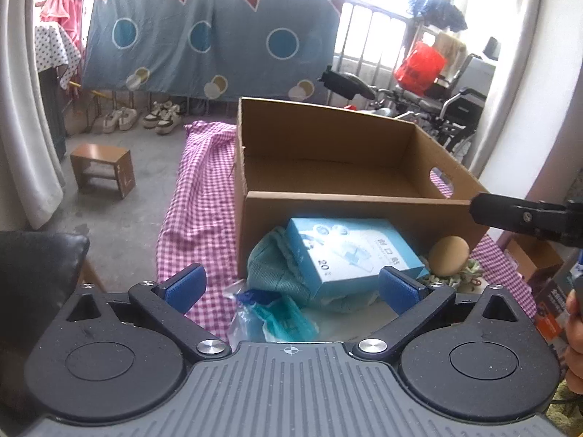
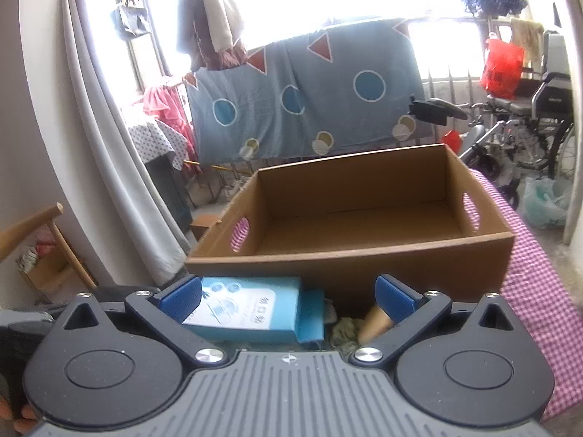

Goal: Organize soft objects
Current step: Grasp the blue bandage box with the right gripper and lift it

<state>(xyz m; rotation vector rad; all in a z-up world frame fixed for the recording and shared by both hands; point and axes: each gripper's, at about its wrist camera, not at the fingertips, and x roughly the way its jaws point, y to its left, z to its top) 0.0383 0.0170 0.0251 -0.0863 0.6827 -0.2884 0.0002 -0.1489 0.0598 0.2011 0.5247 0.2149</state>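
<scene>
1. A teal knitted hat [image 1: 271, 271] lies on the pink checked cloth [image 1: 198, 196], just in front of the cardboard box [image 1: 328, 145], touching its near wall.
2. A light blue packet box [image 1: 349, 251] rests tilted on top of the hat, its far edge against the cardboard wall.
3. A clear plastic bag with teal contents [image 1: 269, 315] lies just in front of the hat, nearest the camera.
4. A tan mushroom-shaped toy [image 1: 448, 251] with green trim sits to the right of the packet box.
5. The left gripper [image 1: 291, 286] hovers above the bag and hat, jaws spread wide, holding nothing.
6. The right gripper [image 2: 288, 296] hangs over the packet box and toy, jaws also wide apart and empty.
7. The cardboard box holds nothing visible inside; hand slots pierce its side walls.
8. A blue patterned sheet [image 1: 211, 36] hangs behind, near a wheelchair [image 1: 452, 105].
</scene>
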